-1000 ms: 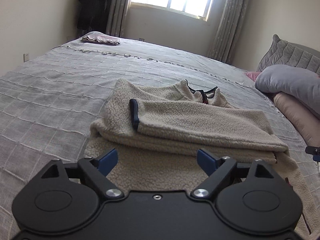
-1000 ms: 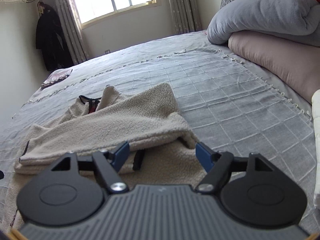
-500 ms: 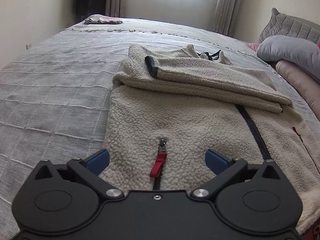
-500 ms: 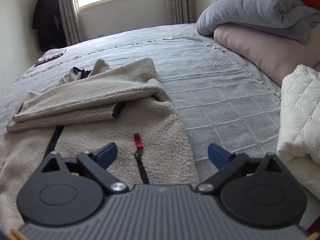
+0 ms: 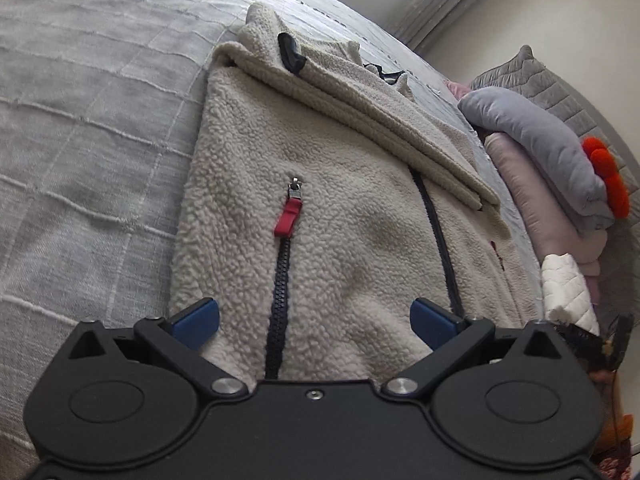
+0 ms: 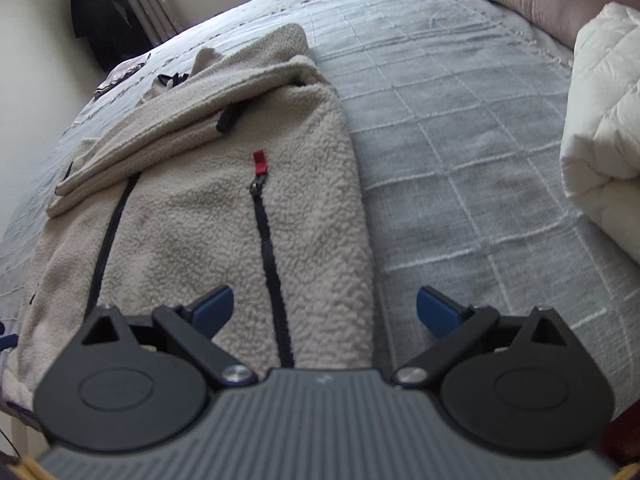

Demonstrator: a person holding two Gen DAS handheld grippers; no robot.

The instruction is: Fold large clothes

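The near hem of the cream fleece zip jacket (image 5: 332, 184) is hidden behind the black gripper body in both wrist views, as are the lower ends of its dark pocket zips (image 6: 270, 248). The folded-over sleeves cover its chest. The white quilted duvet (image 6: 600, 108) runs off the right edge. The small item by the far bed corner (image 6: 120, 76) is too small to tell

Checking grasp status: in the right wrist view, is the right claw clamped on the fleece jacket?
No, the right claw stands wide open above the fleece jacket, pads clear.
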